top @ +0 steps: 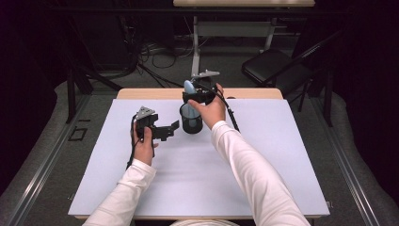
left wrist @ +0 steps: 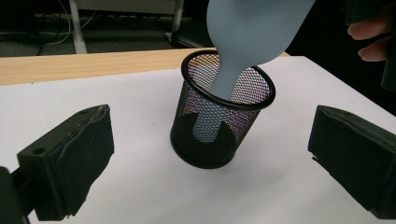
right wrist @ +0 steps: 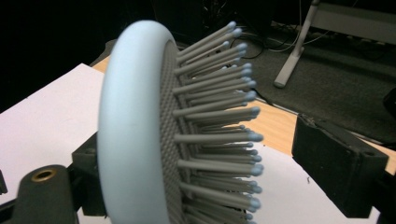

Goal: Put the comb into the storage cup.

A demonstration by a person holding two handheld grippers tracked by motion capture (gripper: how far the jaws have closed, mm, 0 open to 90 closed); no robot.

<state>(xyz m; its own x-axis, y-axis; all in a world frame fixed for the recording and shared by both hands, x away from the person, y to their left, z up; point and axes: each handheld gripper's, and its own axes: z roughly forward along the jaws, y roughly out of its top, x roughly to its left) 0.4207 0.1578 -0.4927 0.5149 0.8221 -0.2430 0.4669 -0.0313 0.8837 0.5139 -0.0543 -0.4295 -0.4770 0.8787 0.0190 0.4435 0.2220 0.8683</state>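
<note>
Near the middle of the high view, a little above centre, a black mesh cup point(top: 191, 120) stands upright on the white mat point(top: 263, 155) that covers the wooden table point(top: 141, 93). A pale blue hairbrush point(top: 189, 87) stands in it handle down, its head sticking up above the rim. The right gripper point(top: 200, 94) hangs right over the cup, with the person's right hand point(top: 210, 110) wrapped round it. In the right gripper view the brush head point(right wrist: 135, 135) fills the left and centre of the frame, bristles pointing to the right; the right-hand jaw stands clear of the bristle tips, with a gap between, while the left-hand jaw sits just behind the brush's back, and I cannot tell whether it touches. So those jaws are apart around the head, not clamped on it.

In the left gripper view the cup point(left wrist: 219, 116) is at centre frame and the handle point(left wrist: 210, 123) reaches its bottom, leaning against the rim. The left gripper point(top: 162, 129) rests left of centre in the high view, just beside the cup; its jaws stand wide apart with nothing between them
</note>
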